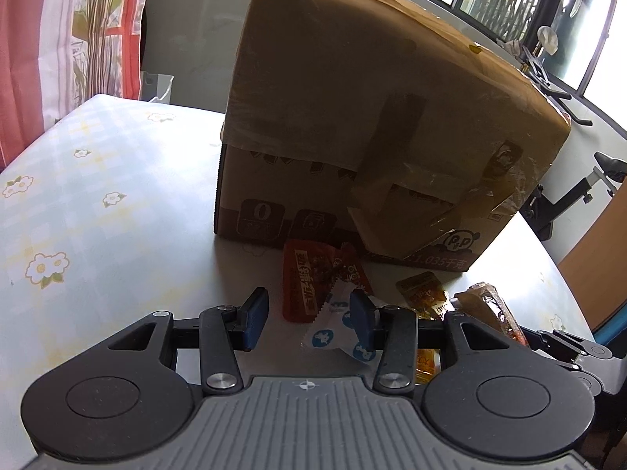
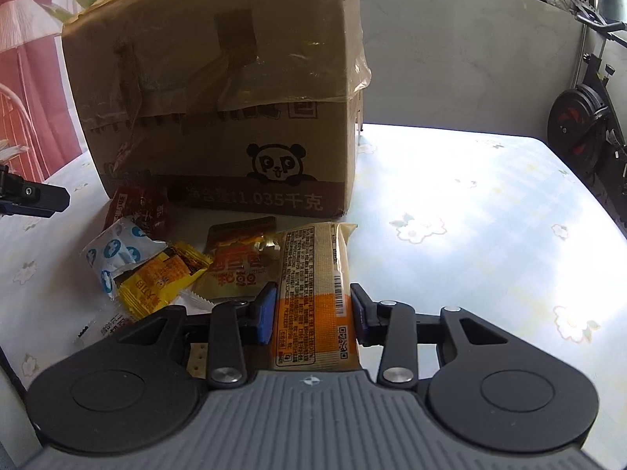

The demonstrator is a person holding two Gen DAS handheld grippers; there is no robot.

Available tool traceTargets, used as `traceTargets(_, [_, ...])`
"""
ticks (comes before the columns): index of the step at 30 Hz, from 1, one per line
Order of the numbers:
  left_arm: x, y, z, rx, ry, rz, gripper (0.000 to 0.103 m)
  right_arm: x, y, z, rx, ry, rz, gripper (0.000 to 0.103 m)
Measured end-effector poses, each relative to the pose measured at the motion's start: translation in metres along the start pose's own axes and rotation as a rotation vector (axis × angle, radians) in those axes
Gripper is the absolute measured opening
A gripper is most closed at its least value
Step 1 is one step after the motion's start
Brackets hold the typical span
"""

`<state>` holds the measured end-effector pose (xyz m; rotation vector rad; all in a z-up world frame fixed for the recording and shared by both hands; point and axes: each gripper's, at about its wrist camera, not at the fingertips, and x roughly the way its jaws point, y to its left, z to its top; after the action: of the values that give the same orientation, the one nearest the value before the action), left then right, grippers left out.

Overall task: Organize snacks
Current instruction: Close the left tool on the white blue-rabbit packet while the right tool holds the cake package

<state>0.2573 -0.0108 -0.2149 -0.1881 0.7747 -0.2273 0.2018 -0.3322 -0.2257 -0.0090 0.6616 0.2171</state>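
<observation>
Left wrist view: left gripper (image 1: 309, 319) parted wide, holding nothing, above a white-blue wrapper (image 1: 337, 327) and red packet (image 1: 305, 278) just before the cardboard box (image 1: 368, 125); floral worktop (image 1: 98, 211) bare leftward.

Right wrist view: right gripper (image 2: 311, 313) clamps an orange-beige snack bar (image 2: 313, 290); yellow packet (image 2: 160, 278) lies alongside, bare worktop rightward.

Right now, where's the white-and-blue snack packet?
In the left wrist view, the white-and-blue packet lies on the table by the left gripper's right finger, overlapping the red packet before the cardboard box.
</observation>
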Motion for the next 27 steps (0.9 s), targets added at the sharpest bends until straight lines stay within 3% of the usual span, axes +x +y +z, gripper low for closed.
traceTargets(5, [0.01, -0.008, -0.002, 0.014, 0.029, 0.001, 0.048, -0.002, 0.0, -0.001, -0.009, -0.005, -0.005, 0.04])
traceTargets(15, [0.056, -0.048, 0.004, 0.138, 0.085, 0.005, 0.049, -0.001, -0.004, 0.001, 0.017, -0.008, 0.02, 0.04])
traceTargets(18, [0.057, -0.051, 0.0, 0.156, 0.073, 0.017, 0.052, -0.002, -0.006, 0.002, 0.025, -0.008, 0.026, 0.04])
traceTargets(27, [0.047, -0.032, -0.009, 0.085, 0.075, 0.045, 0.063, -0.002, -0.006, 0.004, 0.026, -0.008, 0.026, 0.04])
